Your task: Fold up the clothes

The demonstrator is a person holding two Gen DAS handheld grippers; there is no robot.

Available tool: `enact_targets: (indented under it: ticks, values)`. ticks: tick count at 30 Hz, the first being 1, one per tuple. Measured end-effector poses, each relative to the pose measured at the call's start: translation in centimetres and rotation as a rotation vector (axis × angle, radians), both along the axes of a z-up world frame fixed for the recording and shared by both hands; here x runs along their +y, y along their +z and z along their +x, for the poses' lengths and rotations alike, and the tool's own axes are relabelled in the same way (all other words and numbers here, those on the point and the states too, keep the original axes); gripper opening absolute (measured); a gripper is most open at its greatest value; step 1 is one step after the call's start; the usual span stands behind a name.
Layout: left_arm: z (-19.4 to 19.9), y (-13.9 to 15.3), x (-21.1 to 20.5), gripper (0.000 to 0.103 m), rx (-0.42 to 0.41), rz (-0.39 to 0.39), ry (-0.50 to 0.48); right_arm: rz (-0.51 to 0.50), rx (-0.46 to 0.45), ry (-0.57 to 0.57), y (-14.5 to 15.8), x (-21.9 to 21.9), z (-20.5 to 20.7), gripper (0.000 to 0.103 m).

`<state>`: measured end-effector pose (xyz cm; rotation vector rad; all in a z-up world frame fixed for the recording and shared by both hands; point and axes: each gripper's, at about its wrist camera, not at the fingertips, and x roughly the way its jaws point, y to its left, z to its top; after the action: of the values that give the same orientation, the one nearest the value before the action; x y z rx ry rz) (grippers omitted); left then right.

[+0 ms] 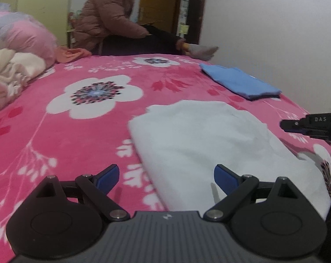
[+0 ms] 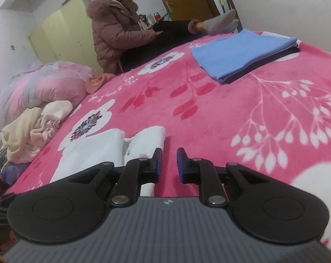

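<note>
The white garment (image 1: 200, 144) lies partly folded on the near side of the bed (image 1: 55, 142). The left gripper (image 1: 166, 178) is spread wide and the right gripper (image 2: 167, 164) slightly parted; both are empty. Pinch matching corners, fold evenly.

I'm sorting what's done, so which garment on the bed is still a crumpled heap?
The cream and pale pink bundle beside the pillow. The blue garment is folded flat, and the white one lies smoothed out.
</note>
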<state>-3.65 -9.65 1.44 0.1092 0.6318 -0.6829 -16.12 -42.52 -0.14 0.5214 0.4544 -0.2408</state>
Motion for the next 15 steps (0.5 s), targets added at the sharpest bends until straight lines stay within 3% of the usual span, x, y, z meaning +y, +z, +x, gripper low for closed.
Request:
enact_targets:
  ticks: [8, 15]
  values:
    - [0.9, -0.3, 2.6, 0.094, 0.034, -0.079, 0.017, 0.087, 0.058, 0.045, -1.3, -0.9, 2.4, 0.014]
    - [1.5, -1.5, 3.8, 0.094, 0.100, -0.112, 0.013, 0.036, 0.132, 0.092, -2.1, -0.3, 6.2, 0.011]
